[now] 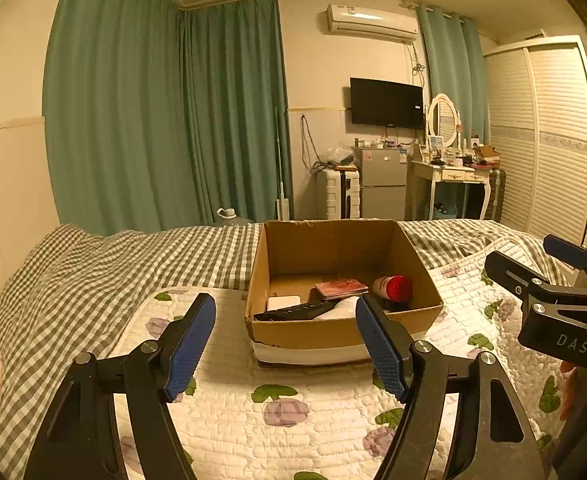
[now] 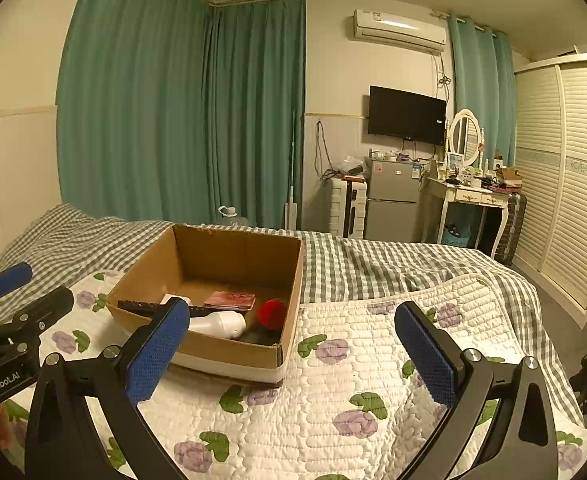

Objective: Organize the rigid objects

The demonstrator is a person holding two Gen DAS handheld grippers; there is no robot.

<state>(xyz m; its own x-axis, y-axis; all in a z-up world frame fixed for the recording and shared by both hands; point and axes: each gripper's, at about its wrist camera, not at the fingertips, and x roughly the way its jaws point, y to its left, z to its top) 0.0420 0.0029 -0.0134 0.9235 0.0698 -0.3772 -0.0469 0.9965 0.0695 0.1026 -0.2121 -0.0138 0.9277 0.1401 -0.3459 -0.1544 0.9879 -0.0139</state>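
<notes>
An open cardboard box (image 1: 333, 248) sits on the bed; it also shows in the right wrist view (image 2: 229, 256). Inside lie a black remote (image 1: 293, 312), a white block (image 1: 283, 303), a pink booklet (image 1: 341, 288), a red-capped bottle (image 1: 393, 287) and a white bottle (image 2: 217, 323). My left gripper (image 1: 285, 308) is open and empty, held above the quilt in front of the box. My right gripper (image 2: 293, 320) is open and empty, to the right of the box; it also shows in the left wrist view (image 1: 533, 264).
A flowered white quilt (image 2: 333, 400) covers the near bed, over a grey checked sheet (image 1: 113, 264). Beyond the bed stand green curtains (image 1: 153, 120), a white suitcase (image 1: 337, 194), a small fridge (image 1: 383, 184), a dressing table (image 1: 453, 176) and a louvred wardrobe (image 1: 545, 140).
</notes>
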